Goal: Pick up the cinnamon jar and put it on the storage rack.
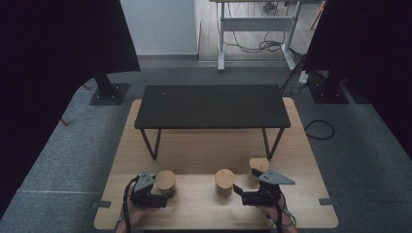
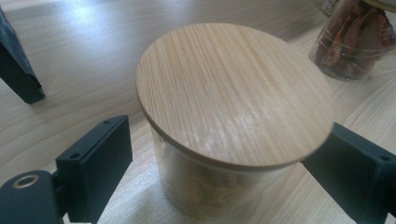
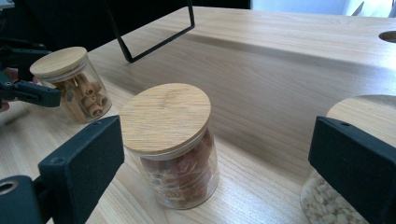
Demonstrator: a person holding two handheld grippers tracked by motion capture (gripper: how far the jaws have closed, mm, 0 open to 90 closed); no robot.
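Both sets of jaws stood spread, pinching nothing. On my left gripper (image 1: 163, 193) they flanked the left jar (image 2: 219, 130), its bamboo lid between the pads, and I could not tell whether either pad touched the glass. That jar sat on the near edge of the wooden table (image 1: 204, 150), at the left end of a row of three. My right gripper (image 1: 241, 190) pointed toward the middle jar (image 3: 170, 144), with the right jar (image 3: 355, 154) close beside its outer jaw.

To grip well, I judged I should drop the left pads below the lid's rim and close on the glass body, squarely across its widest part, so the lid would not pop off or the jar twist out.

My left hand (image 1: 136, 213) lay low at the table's front edge, gripper roughly level and aimed forward and inward. My right hand (image 1: 272, 213) mirrored it, gripper aimed inward.
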